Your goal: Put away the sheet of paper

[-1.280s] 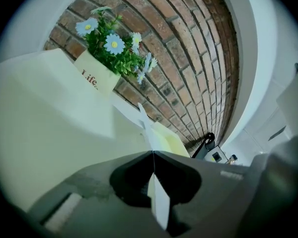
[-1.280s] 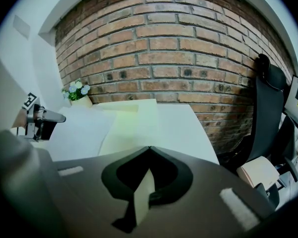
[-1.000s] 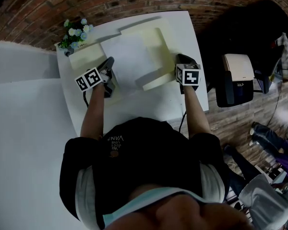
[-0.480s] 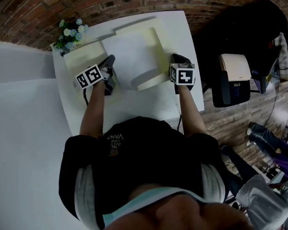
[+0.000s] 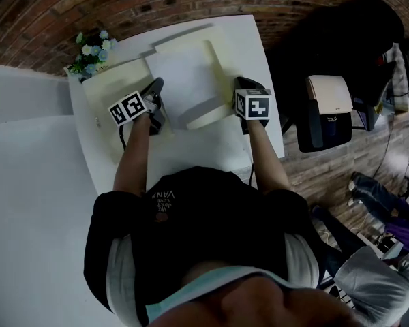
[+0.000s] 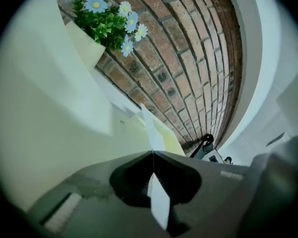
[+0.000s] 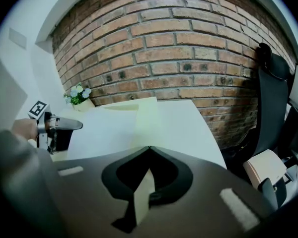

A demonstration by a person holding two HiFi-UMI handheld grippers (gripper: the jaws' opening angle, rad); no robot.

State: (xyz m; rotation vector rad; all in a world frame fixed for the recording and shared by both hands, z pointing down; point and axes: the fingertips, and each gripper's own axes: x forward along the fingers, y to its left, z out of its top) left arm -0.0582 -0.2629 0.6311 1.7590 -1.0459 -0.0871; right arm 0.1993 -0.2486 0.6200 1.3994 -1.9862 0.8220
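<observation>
A white sheet of paper [image 5: 178,73] lies inside an open cream folder [image 5: 109,90] on the white table [image 5: 191,152]. My left gripper [image 5: 155,101] is shut on the sheet's left edge. In the left gripper view a strip of the sheet [image 6: 158,202] runs between the closed jaws of the left gripper [image 6: 152,152]. My right gripper [image 5: 247,90] is shut on the folder's right flap [image 5: 215,70], which stands raised and curls over the sheet. In the right gripper view the cream flap [image 7: 143,195] is pinched in the right gripper [image 7: 149,148], with the left gripper [image 7: 59,128] across the sheet [image 7: 104,128].
A small pot of white and blue flowers [image 5: 88,50] stands at the table's far left corner, against the brick wall [image 7: 179,58]. A black chair [image 5: 347,39] and a dark box with a cream top [image 5: 327,107] stand on the wooden floor to the right.
The head view has shifted a little, so the table sits further left. Both grippers keep their holds and the flap stays raised.
</observation>
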